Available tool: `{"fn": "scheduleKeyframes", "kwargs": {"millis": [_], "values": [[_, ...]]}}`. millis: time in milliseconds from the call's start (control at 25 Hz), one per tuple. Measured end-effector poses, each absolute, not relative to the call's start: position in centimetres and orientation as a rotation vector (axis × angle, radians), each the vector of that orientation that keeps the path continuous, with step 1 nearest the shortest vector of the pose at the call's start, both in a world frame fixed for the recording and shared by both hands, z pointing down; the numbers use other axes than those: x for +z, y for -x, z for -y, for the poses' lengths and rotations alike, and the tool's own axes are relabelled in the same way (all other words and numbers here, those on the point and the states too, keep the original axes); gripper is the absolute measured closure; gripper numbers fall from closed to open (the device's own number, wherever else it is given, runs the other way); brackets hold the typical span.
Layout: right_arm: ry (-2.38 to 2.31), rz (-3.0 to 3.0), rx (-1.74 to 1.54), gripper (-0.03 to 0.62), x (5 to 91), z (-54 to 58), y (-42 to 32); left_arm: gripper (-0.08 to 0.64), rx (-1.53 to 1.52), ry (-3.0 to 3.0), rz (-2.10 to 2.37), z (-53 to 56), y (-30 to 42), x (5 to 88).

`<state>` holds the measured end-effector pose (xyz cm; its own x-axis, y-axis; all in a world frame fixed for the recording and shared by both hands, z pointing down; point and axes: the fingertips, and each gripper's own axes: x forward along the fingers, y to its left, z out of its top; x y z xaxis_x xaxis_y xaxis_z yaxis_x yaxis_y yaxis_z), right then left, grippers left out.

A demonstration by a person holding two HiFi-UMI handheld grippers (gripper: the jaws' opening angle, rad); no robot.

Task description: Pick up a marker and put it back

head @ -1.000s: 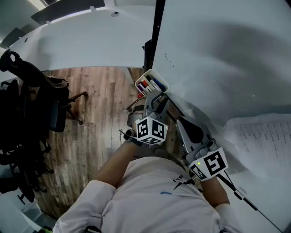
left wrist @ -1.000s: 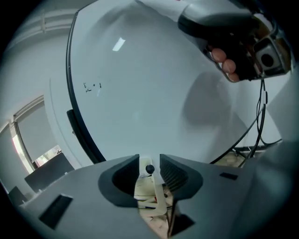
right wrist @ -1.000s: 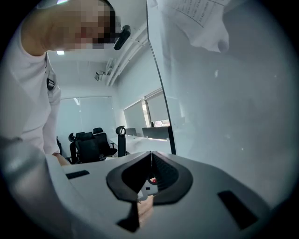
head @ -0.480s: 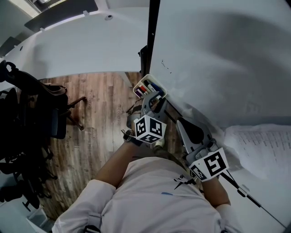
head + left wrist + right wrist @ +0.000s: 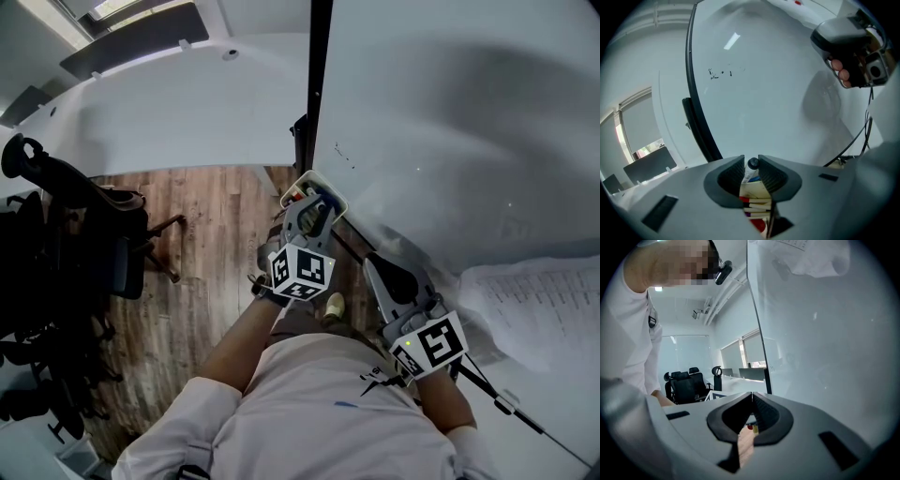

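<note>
The left gripper (image 5: 751,161) has just been closing its fingers (image 5: 731,176), and they now stand narrow with a marker (image 5: 751,169) between them. The black end of the marker shows right at the fingertips, and its white barrel fills the gap, with a ribbed pad against each side. Just below and beyond the fingers lies the pale tray (image 5: 757,190) with the other markers (image 5: 757,202), red and dark ones side by side. In the head view the left gripper (image 5: 310,210) reaches into this tray (image 5: 335,196), which hangs at the lower edge of the whiteboard (image 5: 450,112).

The right gripper (image 5: 751,397) has its fingers (image 5: 767,416) brought together so that the tips meet. Nothing is between them; only a strip of floor shows through the slot lower down. In the head view the right gripper (image 5: 377,261) is held near the whiteboard, well apart from the marker and tray.
</note>
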<state>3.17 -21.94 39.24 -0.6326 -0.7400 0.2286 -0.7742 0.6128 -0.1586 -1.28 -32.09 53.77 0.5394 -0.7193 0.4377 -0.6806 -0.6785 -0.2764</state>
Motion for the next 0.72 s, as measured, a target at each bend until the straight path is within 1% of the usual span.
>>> {"fn": "scheduleKeyframes", "kwargs": {"millis": [160,440,720], "values": [[-1.273,2.688,0.371,0.578,39.6,22.0,-3.3,0.472,-0.760,2.675,-1.273,32.5,2.2,53.1],[-1.242,2.707,0.373,0.578,39.8,21.9,-2.9,0.474,-0.646,2.681,-1.341,32.6,3.3,50.9],[-1.182,2.735,0.367,0.578,39.9,21.2,-2.5,0.474,-0.455,2.744,-1.458,31.3,4.6,47.3]]}}
